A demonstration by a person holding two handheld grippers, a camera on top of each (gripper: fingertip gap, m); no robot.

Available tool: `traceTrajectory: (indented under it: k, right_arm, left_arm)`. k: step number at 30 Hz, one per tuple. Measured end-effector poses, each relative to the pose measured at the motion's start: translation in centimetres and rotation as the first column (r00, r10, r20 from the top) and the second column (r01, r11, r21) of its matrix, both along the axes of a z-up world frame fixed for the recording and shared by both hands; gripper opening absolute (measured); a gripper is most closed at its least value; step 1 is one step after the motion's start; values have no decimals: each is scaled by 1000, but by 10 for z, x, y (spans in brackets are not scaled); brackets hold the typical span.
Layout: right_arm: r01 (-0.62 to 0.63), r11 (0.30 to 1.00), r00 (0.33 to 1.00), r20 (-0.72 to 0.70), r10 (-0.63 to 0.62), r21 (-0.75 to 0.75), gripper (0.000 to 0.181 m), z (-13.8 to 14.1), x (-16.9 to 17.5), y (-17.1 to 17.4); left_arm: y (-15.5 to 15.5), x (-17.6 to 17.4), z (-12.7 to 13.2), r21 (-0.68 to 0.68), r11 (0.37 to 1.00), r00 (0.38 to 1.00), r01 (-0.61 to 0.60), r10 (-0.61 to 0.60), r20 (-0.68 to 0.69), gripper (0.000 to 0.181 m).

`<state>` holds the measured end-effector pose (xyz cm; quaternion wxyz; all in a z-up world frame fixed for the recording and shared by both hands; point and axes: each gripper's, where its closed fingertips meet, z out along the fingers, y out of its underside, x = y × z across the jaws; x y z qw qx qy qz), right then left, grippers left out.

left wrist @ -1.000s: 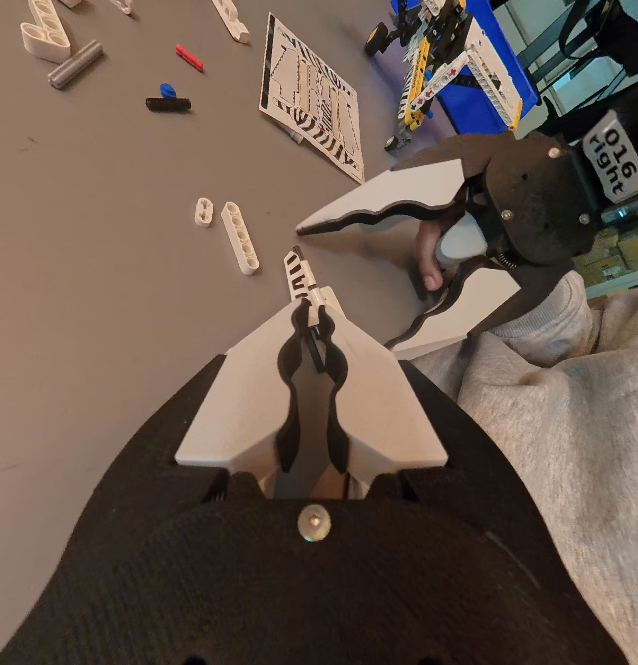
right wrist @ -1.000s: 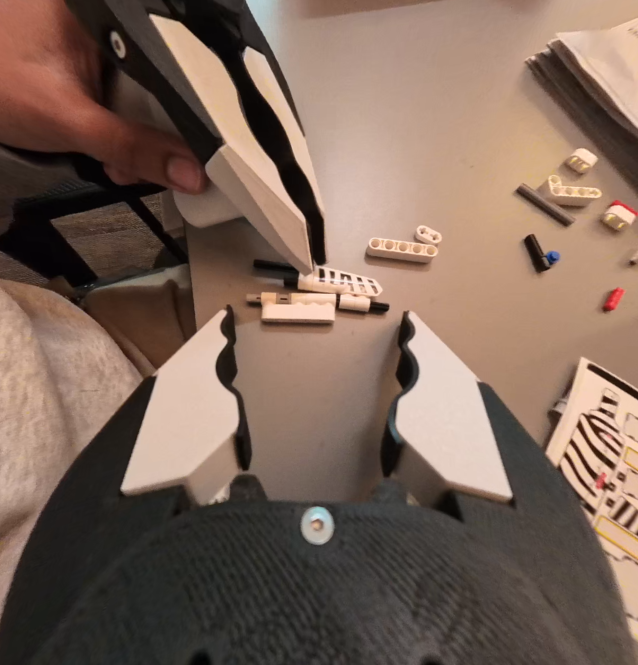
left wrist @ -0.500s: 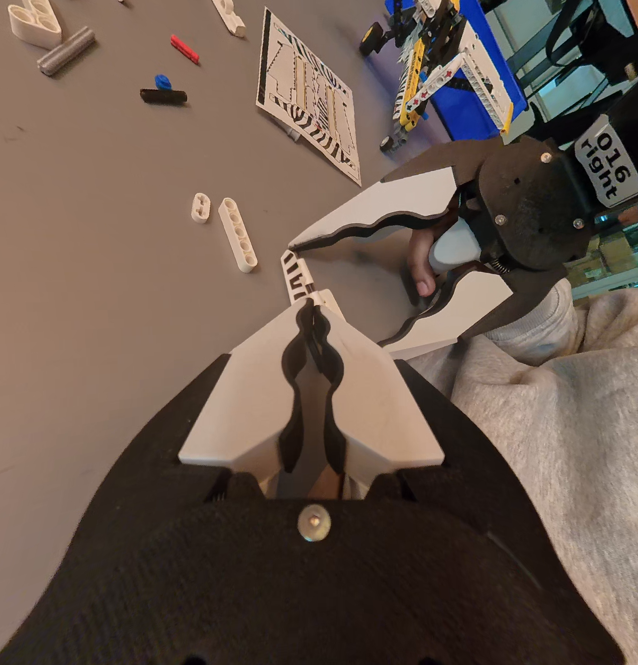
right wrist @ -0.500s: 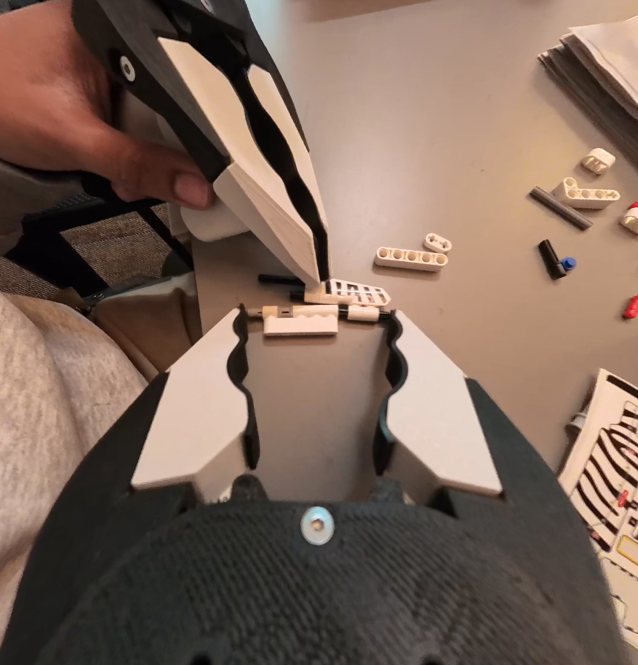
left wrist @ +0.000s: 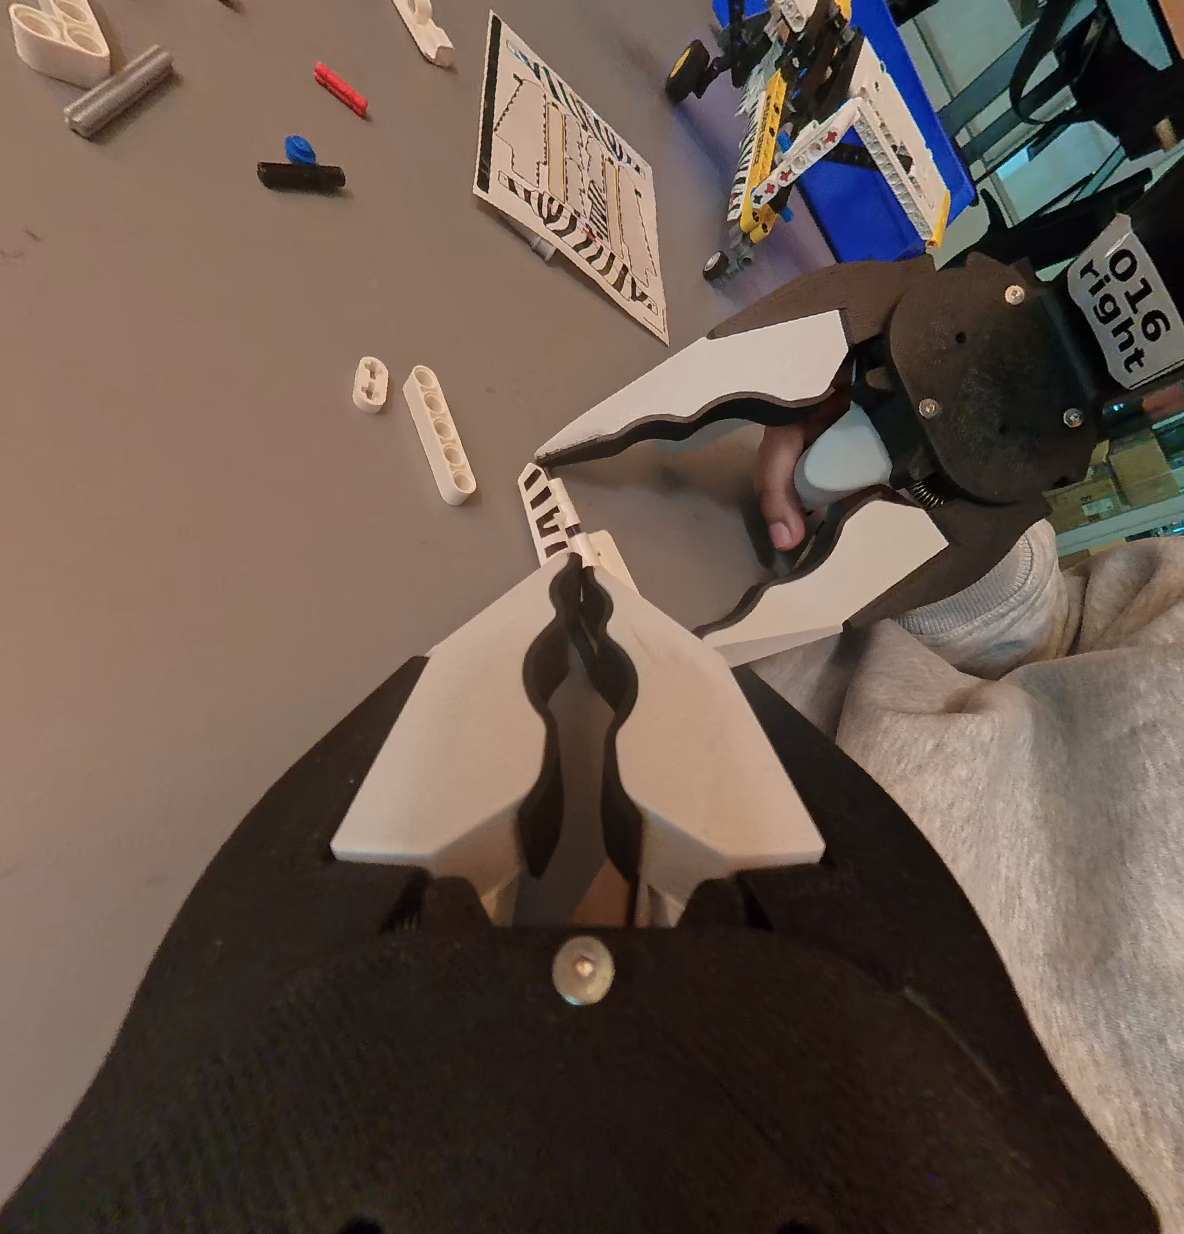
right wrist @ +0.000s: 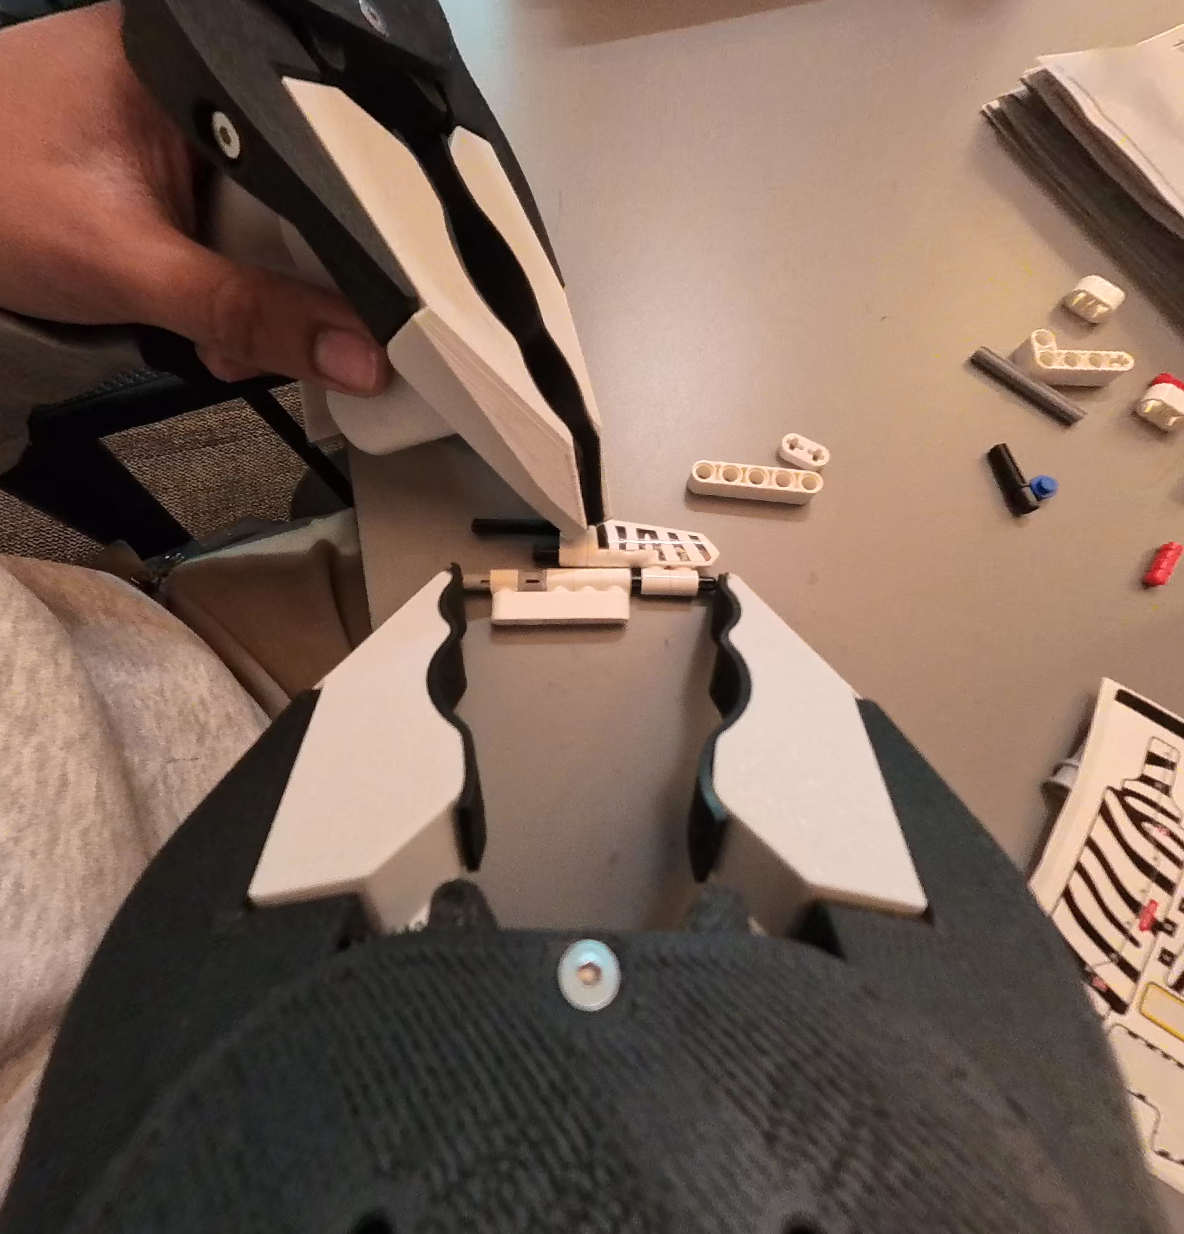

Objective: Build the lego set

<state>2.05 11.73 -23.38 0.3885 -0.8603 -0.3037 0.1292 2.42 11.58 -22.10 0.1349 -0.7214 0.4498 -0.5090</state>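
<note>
Grey table (right wrist: 810,200) with loose Lego parts lying on it.
White five-hole beam (right wrist: 755,478) just beside a small two-hole link (right wrist: 804,451); black pin (right wrist: 1010,479) touching blue stud (right wrist: 1044,486); red piece (right wrist: 1163,565) apart; striped sticker sheet (left wrist: 569,200); paper stack (right wrist: 1123,140) at far corner.
</note>
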Motion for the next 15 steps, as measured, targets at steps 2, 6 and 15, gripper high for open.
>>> traceTrajectory:
  k: [2, 6, 15]
  right_arm:
    - [4, 1000, 1000, -1, -4, -1, 73, 0, 1, 0]
    - [3, 1000, 1000, -3, -3, -2, 70, 0, 1, 1]
    - [-6, 1000, 1000, -7, 6, -4, 65, 0, 1, 1]
  left_arm:
    - [0, 0, 0, -1, 1000, 1000, 0, 0, 1, 0]
    - [0, 0, 0, -3, 1000, 1000, 0, 0, 1, 0]
    - [0, 0, 0, -7, 1000, 1000, 0, 0, 2, 0]
